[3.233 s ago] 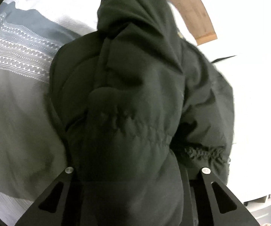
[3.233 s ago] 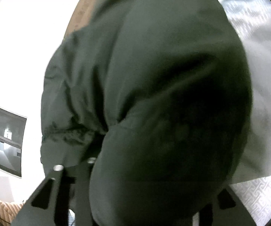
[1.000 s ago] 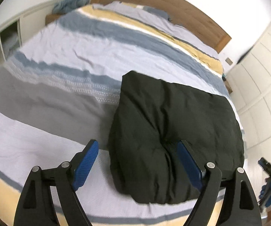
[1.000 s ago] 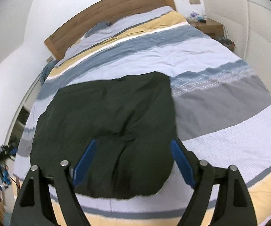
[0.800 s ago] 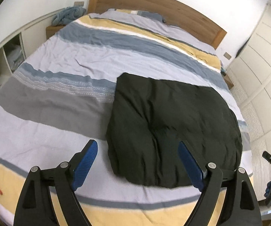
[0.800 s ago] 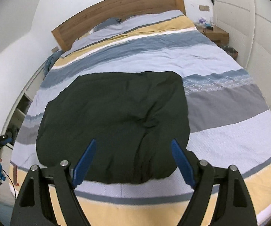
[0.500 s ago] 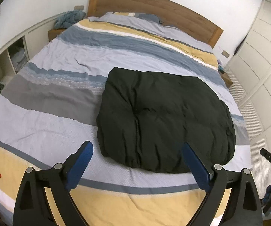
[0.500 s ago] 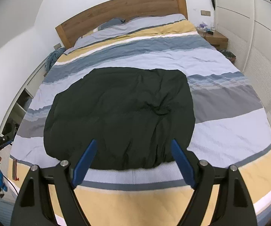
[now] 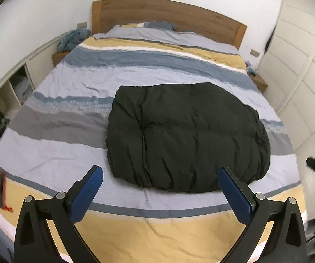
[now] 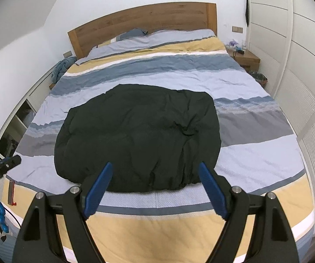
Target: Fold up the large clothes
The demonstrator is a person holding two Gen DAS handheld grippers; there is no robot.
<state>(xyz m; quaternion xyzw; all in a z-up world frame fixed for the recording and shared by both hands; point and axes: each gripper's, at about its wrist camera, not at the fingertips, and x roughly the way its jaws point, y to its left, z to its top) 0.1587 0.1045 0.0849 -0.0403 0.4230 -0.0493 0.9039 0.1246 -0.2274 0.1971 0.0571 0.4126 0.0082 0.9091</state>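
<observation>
White walls and a wooden headboard [image 9: 168,13] frame a wide bed [image 9: 157,225] made up with a duvet striped in blue, grey, white and yellow, on which a dark, padded jacket [image 9: 188,135] is seen lying as a compact, roughly rectangular bundle. The garment is placed toward the foot of the bed, across the grey and pale-blue stripes, nearer one side than the other, and it is touched by neither tool. The left tongs [image 9: 159,182] are held released, their blue pads spread wide and empty above the yellow band at the foot of the bed, and the right tongs [image 10: 155,179] are likewise shown parted and holding nothing, the jacket's near edge being framed between their tips in the right wrist view. Both are held well back from the bundle and above it, a stance judged to fit an inspection of the finished fold rather than a fresh grasp. The edges of the jacket are seen tucked under and no sleeve or hood is left trailing, so the fold is judged complete or very nearly so; a puckered crease remains on top, which may be left or smoothed. A crumpled blue cloth [image 9: 73,38] is seen on a nightstand beside the headboard, white wardrobe doors [image 10: 299,65] line one side of the room, and a small red-and-black object [image 9: 2,190], too small to be identified, lies at the bed's edge.
</observation>
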